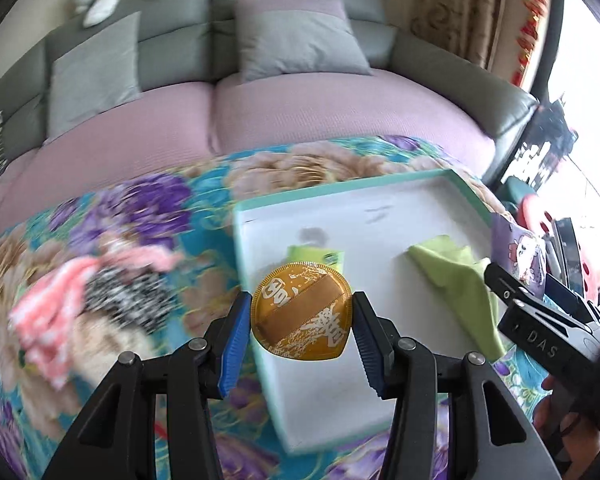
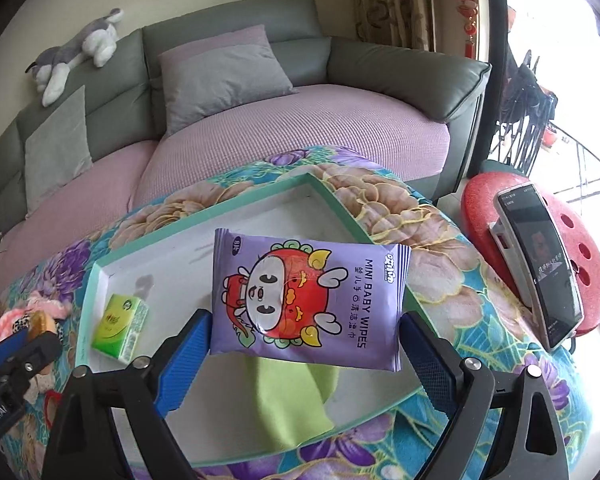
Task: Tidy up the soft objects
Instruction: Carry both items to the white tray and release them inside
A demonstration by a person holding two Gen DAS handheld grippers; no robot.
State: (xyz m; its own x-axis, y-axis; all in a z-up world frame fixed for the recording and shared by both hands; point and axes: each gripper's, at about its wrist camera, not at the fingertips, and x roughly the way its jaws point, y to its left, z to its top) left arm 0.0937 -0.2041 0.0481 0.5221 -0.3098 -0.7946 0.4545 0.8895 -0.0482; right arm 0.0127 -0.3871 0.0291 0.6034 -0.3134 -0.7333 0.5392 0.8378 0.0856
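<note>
Above the tray, wipes pack held; left apparently grips gold pouch.

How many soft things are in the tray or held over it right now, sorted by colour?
Green: 2, the tissue pack and the cloth, both lying in the tray
Gold: 1, the round pad held by the left gripper
Purple: 1, the baby wipes pack held by the right gripper
Total: 4
</note>
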